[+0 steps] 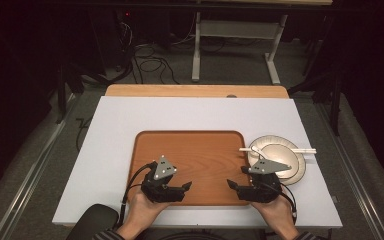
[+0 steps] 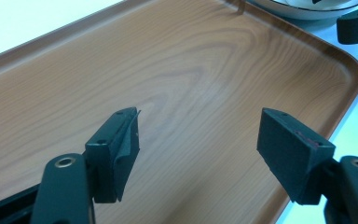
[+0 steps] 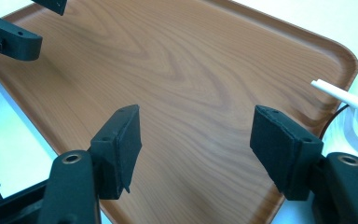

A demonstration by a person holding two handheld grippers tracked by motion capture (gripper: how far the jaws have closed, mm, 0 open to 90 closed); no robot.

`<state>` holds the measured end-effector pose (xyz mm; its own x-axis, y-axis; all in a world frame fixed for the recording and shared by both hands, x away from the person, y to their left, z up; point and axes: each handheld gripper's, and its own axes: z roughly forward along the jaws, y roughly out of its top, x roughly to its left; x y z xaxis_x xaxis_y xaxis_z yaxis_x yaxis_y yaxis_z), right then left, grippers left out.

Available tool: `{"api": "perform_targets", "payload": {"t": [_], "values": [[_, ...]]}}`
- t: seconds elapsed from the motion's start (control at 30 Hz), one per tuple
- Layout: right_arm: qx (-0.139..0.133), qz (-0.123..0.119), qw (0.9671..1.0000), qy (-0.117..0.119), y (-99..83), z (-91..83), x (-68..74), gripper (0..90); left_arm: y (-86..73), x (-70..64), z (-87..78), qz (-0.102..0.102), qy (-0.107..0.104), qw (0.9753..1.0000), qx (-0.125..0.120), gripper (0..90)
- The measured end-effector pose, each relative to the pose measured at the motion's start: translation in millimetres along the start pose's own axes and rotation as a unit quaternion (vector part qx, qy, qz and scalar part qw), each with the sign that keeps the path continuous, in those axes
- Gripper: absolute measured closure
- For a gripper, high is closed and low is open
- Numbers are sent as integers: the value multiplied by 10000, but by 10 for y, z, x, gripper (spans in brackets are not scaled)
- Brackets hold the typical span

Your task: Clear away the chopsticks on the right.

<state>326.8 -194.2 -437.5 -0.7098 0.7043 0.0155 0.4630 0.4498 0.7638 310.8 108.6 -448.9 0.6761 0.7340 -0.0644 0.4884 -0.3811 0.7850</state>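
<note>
Both grippers, left (image 1: 172, 186) and right (image 1: 244, 187), hover over the empty wooden tray (image 1: 205, 150) on the bench, jaws spread, holding nothing. Tray looks rigid, light, slick; grab opposite rims. Bowl (image 1: 280, 155) beside it looks fragile.

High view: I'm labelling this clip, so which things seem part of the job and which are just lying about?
Likely in play:
wooden tray
bowls right of the tray
white chopsticks across the bowls
left gripper and right gripper, both open

Just around:
cables on the floor
desk frame behind
</note>
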Motion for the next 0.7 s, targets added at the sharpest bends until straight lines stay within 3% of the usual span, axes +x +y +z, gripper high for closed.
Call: {"api": "perform_targets", "payload": {"t": [0.37,0.7], "values": [[-19,66,9999,78,13,0,-3,356,-11,-3,-27,57,32,10000,-75,302],[54,-35,9998,165,40,-40,25,329,-18,8,-29,0,27,10000,-31,289]]}}
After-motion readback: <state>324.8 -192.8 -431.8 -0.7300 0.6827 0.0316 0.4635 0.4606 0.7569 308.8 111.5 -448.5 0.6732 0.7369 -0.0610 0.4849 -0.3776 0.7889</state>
